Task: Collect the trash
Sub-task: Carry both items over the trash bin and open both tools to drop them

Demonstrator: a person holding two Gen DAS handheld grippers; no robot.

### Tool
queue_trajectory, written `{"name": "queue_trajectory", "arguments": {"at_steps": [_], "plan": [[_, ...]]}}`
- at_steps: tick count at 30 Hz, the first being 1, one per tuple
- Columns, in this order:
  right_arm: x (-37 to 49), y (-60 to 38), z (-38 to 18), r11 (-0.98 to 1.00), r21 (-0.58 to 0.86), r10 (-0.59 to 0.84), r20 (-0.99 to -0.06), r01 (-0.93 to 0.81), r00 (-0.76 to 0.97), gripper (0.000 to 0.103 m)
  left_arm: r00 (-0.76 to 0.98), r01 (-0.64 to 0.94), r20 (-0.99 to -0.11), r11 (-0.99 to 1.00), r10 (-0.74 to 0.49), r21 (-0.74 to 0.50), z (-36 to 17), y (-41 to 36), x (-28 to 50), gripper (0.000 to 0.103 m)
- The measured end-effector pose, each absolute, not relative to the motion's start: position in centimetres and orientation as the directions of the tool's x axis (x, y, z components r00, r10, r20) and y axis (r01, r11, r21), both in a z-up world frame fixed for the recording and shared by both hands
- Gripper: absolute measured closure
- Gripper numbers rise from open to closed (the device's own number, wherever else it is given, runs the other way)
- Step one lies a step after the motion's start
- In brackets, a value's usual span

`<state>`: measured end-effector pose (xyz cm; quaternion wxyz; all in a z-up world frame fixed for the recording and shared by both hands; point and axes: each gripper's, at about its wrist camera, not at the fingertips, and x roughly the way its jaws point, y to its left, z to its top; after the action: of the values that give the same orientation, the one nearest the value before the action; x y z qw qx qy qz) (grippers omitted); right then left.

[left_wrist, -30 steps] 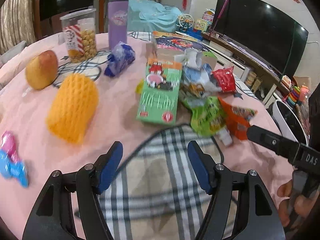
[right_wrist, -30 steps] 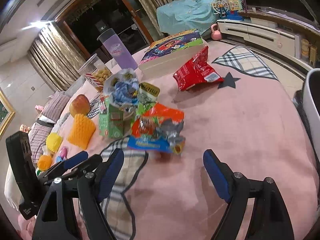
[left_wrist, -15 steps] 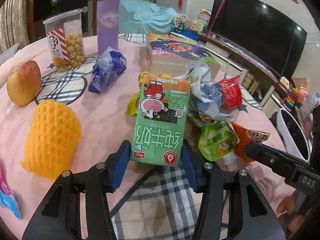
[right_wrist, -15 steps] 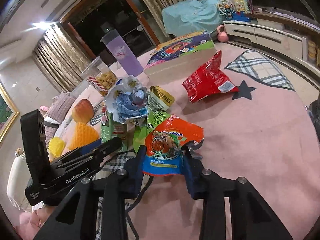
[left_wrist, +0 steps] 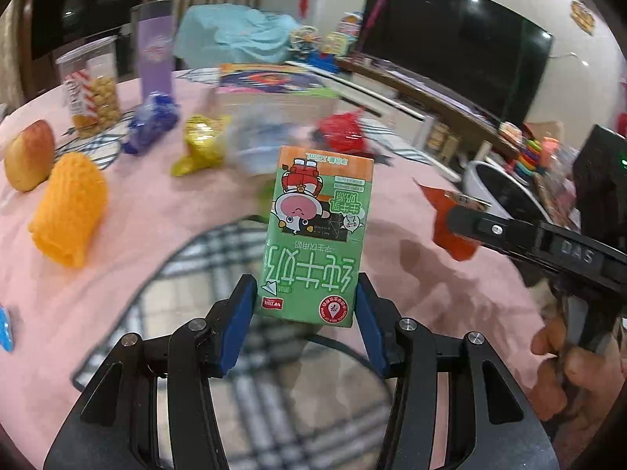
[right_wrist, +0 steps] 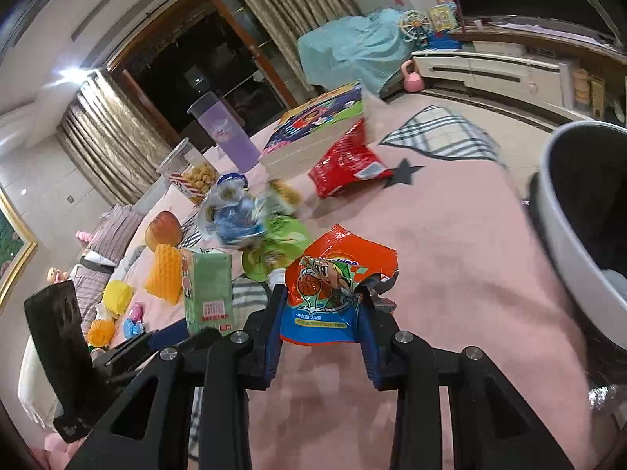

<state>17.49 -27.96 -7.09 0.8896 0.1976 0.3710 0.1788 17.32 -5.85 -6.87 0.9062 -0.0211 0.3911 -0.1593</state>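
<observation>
My left gripper (left_wrist: 305,305) is shut on a green milk carton (left_wrist: 319,231), lifted off the pink tablecloth; the same carton (right_wrist: 207,290) shows at the left of the right wrist view. My right gripper (right_wrist: 319,313) is shut on an orange and blue snack wrapper (right_wrist: 333,286), also raised; its orange edge (left_wrist: 450,231) shows behind the right gripper's finger in the left wrist view. A white trash bin (right_wrist: 568,235) with a dark inside stands beside the table at the right, also seen as the bin (left_wrist: 505,192). A red wrapper (right_wrist: 348,164), a green pouch (right_wrist: 274,250) and a blue-white crumpled bag (right_wrist: 231,211) lie on the table.
On the table stand an apple (left_wrist: 27,160), an orange foam net (left_wrist: 70,207), a snack jar (left_wrist: 92,82), a purple tumbler (left_wrist: 154,55), a blue bag (left_wrist: 151,125), a yellow wrapper (left_wrist: 200,145) and a colourful box (right_wrist: 317,125). A TV (left_wrist: 462,47) stands beyond.
Both grippers closed from wide open, the left on the milk carton and the right on the orange wrapper. Both then lifted their loads off the table and swung right toward the bin.
</observation>
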Motion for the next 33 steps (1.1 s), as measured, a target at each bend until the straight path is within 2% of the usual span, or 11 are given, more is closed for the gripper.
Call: {"name": "queue_trajectory", "arguments": {"at_steps": [33], "plan": [[10.0, -42.2, -4.8, 0.879, 0.476, 0.280, -0.545, 0.016, 0.790, 0.069, 0.550, 0.522, -0.710, 0.845, -0.440, -0.120, -4.9, -20.0, 15.6, 0.053]]}}
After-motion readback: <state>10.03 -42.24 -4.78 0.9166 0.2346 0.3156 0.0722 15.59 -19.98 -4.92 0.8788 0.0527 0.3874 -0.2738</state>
